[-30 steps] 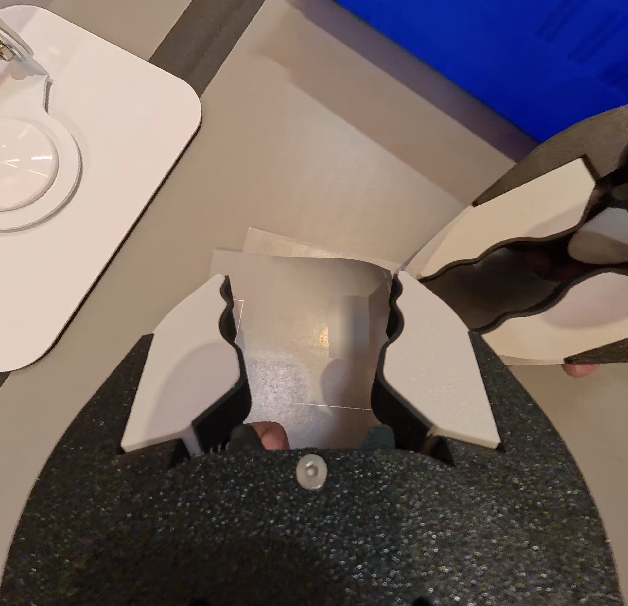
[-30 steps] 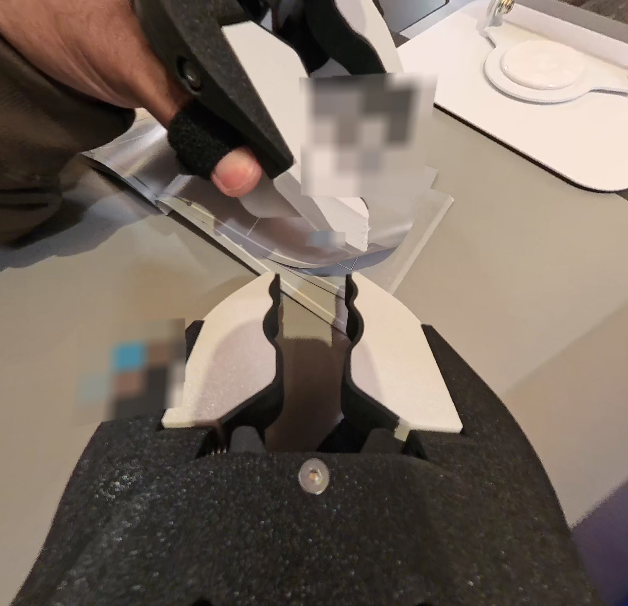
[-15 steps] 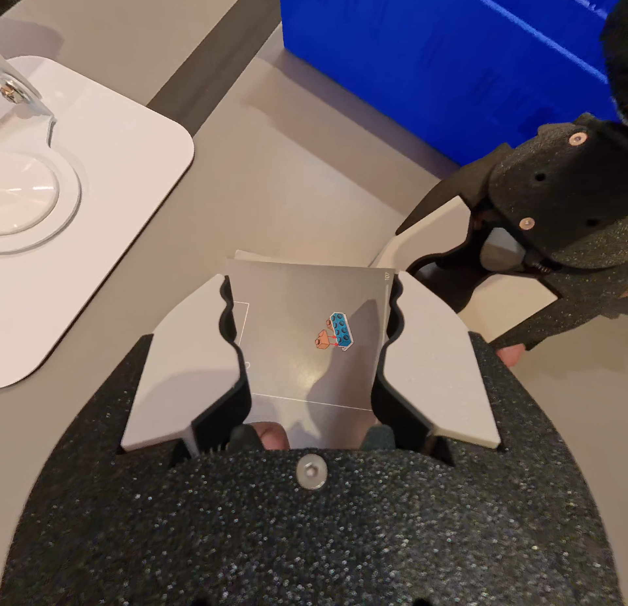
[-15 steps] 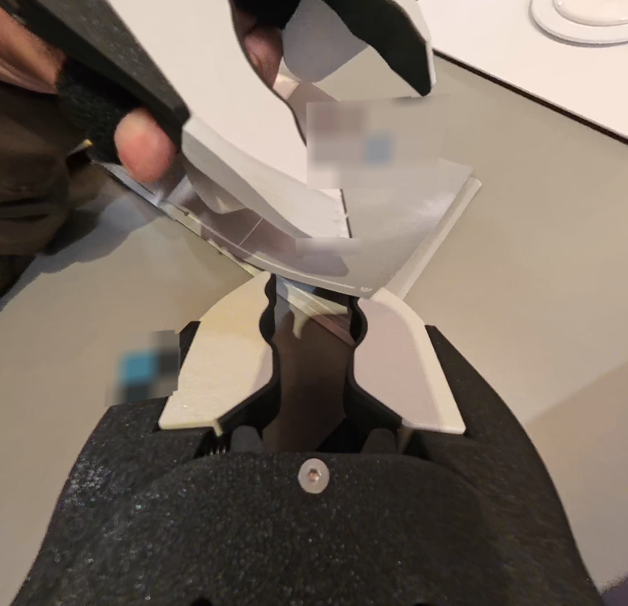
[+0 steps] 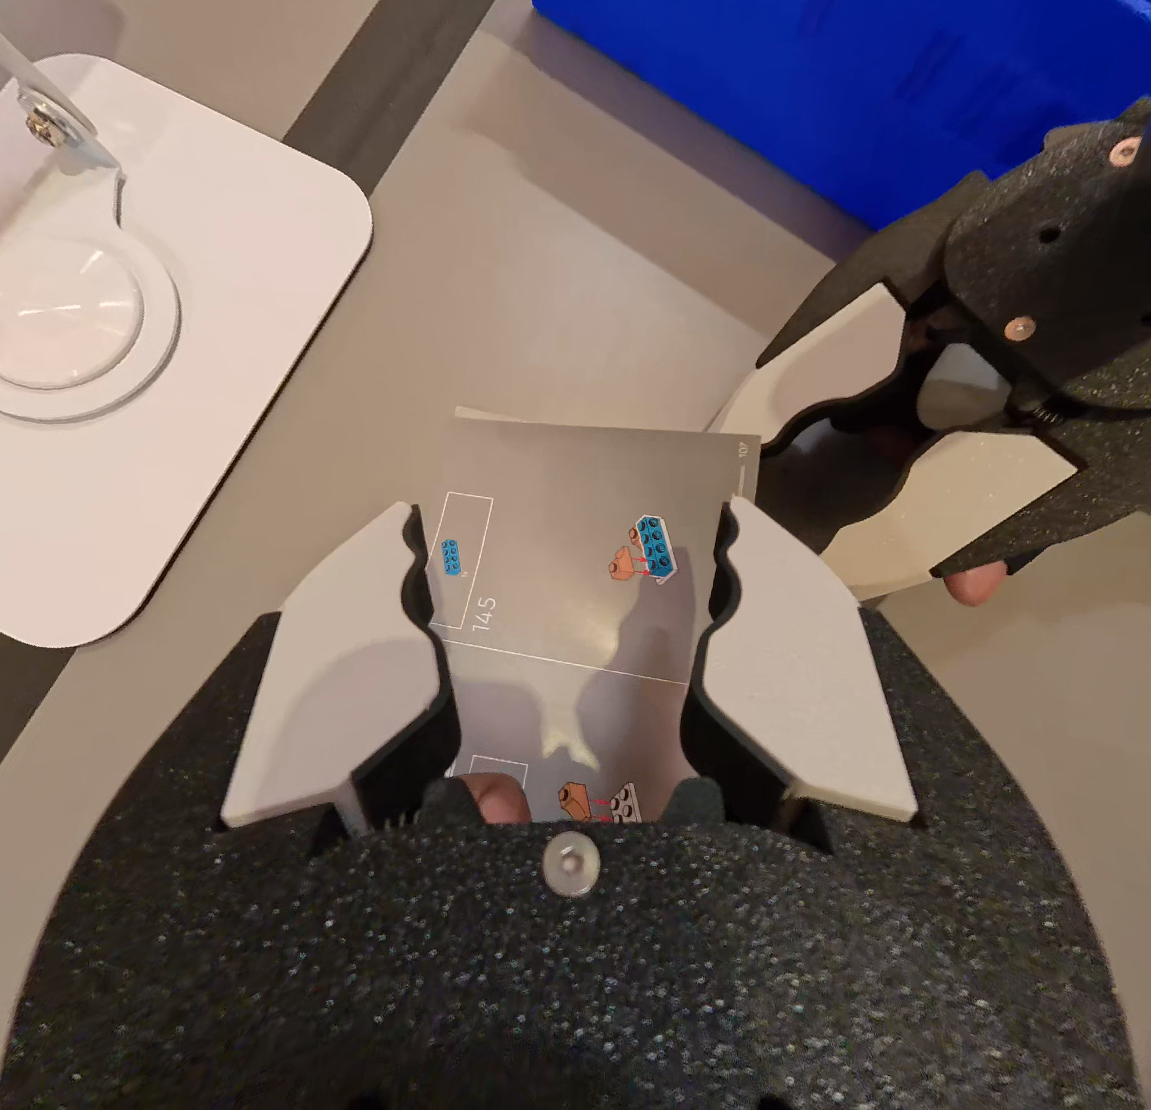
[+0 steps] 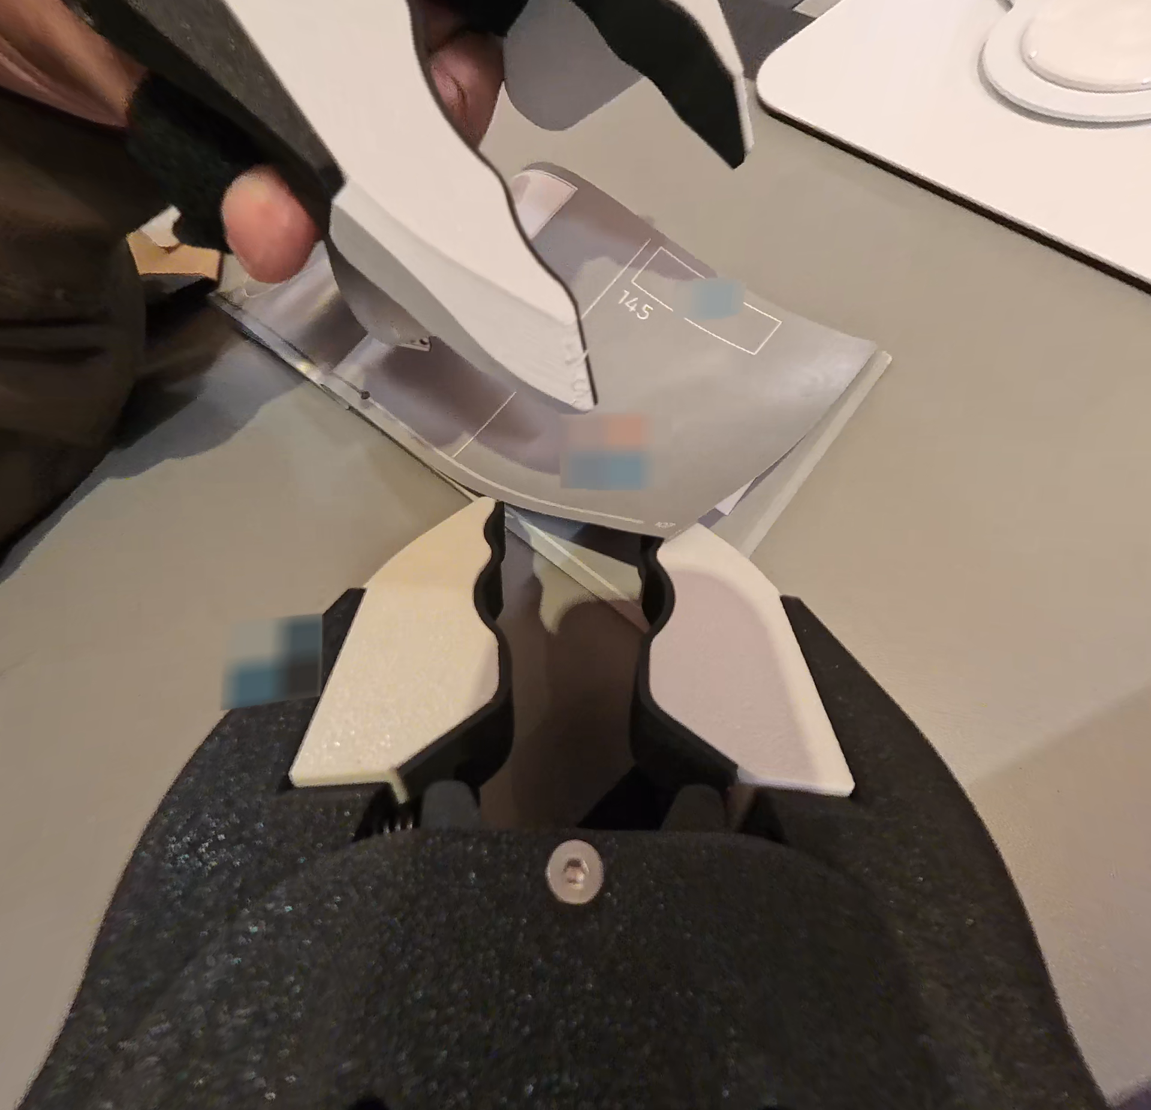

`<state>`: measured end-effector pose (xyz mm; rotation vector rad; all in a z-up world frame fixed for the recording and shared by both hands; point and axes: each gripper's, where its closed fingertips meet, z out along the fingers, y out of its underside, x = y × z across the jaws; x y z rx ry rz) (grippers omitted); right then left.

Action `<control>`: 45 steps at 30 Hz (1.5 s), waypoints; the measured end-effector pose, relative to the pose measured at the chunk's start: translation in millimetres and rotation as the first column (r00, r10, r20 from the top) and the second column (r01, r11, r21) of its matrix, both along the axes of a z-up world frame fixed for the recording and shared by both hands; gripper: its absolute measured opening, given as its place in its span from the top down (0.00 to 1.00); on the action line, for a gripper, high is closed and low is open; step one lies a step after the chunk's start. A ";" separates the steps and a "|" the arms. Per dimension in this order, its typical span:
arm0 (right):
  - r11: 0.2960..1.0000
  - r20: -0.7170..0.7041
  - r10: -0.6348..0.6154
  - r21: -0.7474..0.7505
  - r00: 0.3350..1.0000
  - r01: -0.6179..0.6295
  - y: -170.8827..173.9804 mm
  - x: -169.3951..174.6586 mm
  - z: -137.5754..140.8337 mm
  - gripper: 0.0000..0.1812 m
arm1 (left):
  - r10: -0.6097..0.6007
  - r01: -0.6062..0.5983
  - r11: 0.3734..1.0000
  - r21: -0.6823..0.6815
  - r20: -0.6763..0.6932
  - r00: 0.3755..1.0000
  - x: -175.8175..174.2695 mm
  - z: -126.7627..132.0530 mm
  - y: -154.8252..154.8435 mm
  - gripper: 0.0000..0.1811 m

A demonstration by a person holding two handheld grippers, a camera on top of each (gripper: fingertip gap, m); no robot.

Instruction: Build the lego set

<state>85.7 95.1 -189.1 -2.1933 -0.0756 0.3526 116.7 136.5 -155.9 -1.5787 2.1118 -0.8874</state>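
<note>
Instruction booklet point(image 5: 579, 519) lies open on the bench point(image 5: 560, 270), near the blue bin point(image 5: 809, 71). Left hand-held gripper point(image 5: 570, 513) spread over its page; right hand-held gripper point(image 6: 570, 507) spread at the booklet's edge. Risk: curled page flips or creases if snagged. Page carries printed numerals and brick diagrams; no brand seen.

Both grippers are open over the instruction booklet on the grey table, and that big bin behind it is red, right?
Not quite: the bin is blue, as the left wrist view shows. The rest stands: the left gripper and right gripper are both open over the instruction booklet lying on the grey table.
</note>
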 end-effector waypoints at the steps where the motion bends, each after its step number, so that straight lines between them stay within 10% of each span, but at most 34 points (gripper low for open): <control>1: 1.000 0.001 0.004 0.006 1.000 -0.004 -0.1 -0.6 0.8 0.77 | -0.005 0.005 1.000 0.010 -0.001 1.000 -0.7 0.8 -1.3 0.51; 45: 0.946 0.099 0.059 0.312 0.993 -0.087 30.6 -49.6 40.7 0.76 | -0.021 0.021 1.000 0.005 -0.046 0.999 -70.2 8.1 23.9 0.50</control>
